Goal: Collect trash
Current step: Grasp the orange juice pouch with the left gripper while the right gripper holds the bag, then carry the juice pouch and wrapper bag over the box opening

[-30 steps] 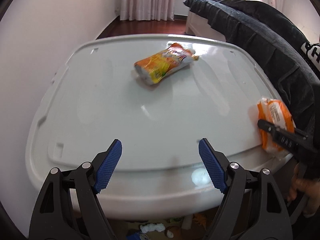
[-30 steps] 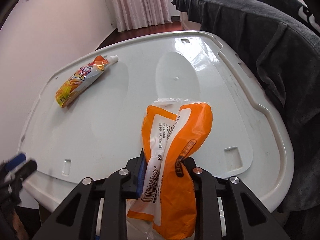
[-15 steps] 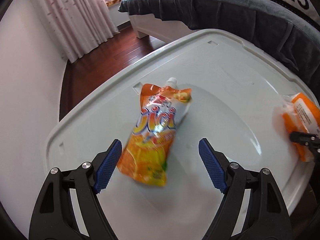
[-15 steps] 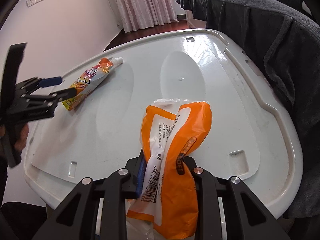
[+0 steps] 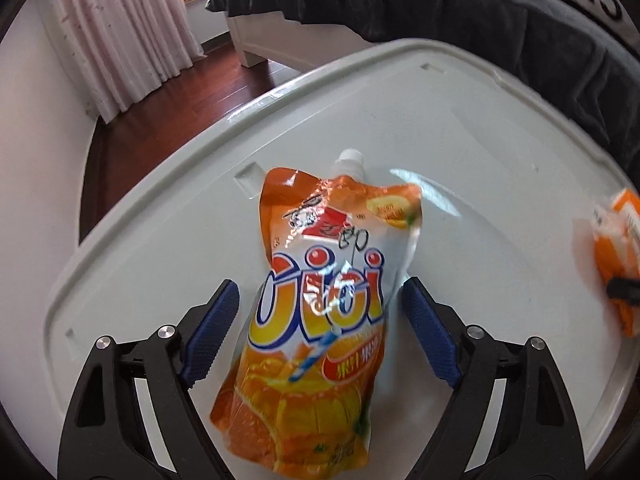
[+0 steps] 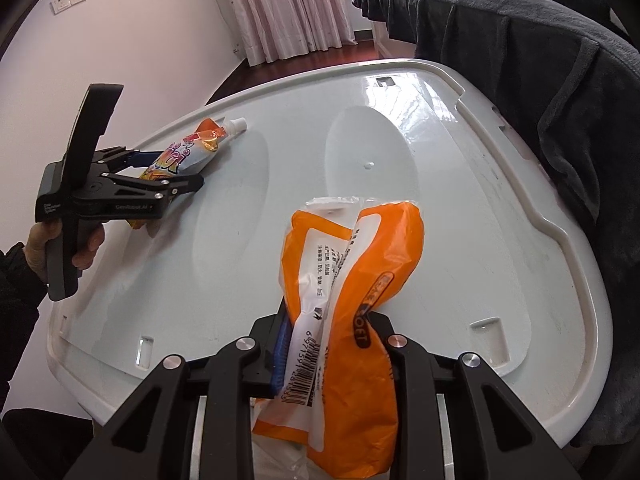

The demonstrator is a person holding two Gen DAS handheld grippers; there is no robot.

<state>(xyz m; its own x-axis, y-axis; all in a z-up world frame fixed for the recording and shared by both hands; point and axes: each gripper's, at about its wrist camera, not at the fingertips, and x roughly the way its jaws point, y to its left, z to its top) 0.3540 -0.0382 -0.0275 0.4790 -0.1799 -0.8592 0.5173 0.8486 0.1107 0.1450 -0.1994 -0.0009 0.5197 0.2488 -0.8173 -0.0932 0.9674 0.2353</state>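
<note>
A: Where are we with the pouch (image 5: 320, 316)?

B: It lies flat on the table (image 5: 460, 184), between the pads of our left tool (image 5: 320, 338). Its long axis runs from 6 to 12 o'clock in the left wrist view, spout (image 5: 349, 159) at 12, the wide bottom toward us, so it lines up with the way the tool points and the jaws would close across its width.

A: Is the left tool gripping yet?

B: No. Its jaws have just been opening wider and stand released, one pad at 9 o'clock of the pouch with a clear gap, the other at 3 o'clock close against its edge. We cannot tell whether that one touches.

A: And our right tool (image 6: 332, 344)?

B: Clenched on the wrapper (image 6: 352, 280), which sticks out toward 12 o'clock over the near edge of the table. From the left view it sits far out at 3 o'clock.

A: So which hand takes the pouch?

B: We judge the left; it is already around it, while the right is well apart and full.

A: Count?

B: Two pieces of trash: one pouch, one wrapper. Two tools, one table.
</note>
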